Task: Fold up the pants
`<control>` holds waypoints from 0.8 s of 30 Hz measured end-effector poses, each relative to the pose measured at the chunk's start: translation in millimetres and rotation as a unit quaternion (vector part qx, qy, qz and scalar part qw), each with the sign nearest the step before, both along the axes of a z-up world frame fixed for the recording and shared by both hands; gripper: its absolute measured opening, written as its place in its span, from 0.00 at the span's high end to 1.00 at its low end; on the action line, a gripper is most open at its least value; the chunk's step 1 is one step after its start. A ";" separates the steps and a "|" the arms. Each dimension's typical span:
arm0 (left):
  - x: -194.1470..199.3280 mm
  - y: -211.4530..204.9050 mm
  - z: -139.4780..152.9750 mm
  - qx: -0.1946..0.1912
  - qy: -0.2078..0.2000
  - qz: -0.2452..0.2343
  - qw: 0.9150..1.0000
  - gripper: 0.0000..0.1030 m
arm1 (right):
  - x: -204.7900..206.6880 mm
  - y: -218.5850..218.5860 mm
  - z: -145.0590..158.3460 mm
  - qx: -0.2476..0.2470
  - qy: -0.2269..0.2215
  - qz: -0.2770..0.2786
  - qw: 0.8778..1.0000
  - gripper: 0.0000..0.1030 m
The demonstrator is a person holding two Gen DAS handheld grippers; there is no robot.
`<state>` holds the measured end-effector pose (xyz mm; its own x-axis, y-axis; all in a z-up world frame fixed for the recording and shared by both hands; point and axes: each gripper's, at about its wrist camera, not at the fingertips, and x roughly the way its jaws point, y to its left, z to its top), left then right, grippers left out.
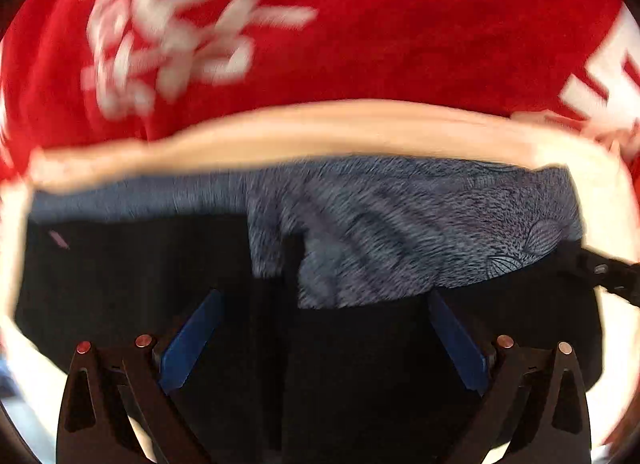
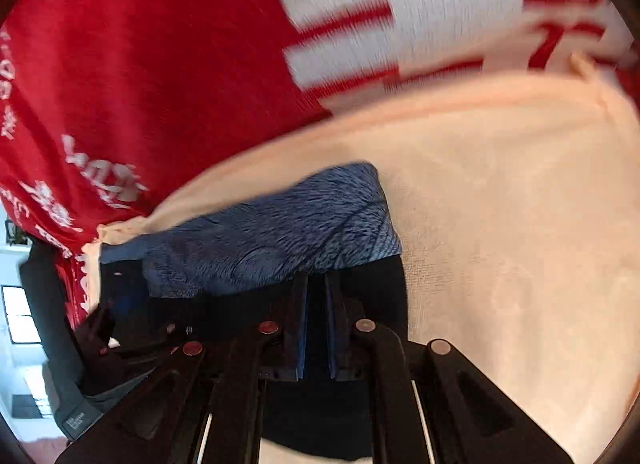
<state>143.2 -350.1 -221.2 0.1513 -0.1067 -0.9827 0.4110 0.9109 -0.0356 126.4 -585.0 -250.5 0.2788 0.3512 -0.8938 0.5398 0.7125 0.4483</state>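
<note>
red cloth lettering [image 1: 168,28]: motion-blurred, unreadable | pants [image 1: 360,344]: possibly cut off below

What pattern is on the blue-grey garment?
Fine feathery strokes with fan shapes on the blue-grey garment; clearest in the left wrist view.

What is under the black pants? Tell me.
A cream cloth shows around the black pants, and red fabric beyond it. A blue patterned garment lies at their far edge. Directly beneath them is hidden.

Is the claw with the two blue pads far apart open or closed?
Open. The left gripper has its blue pads spread wide over the black pants, with nothing between them.
</note>
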 end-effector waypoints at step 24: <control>3.4 119.4 68.6 0.071 0.003 0.008 0.997 0.00 | -19.3 136.0 66.6 -0.054 0.057 0.056 0.995 0.32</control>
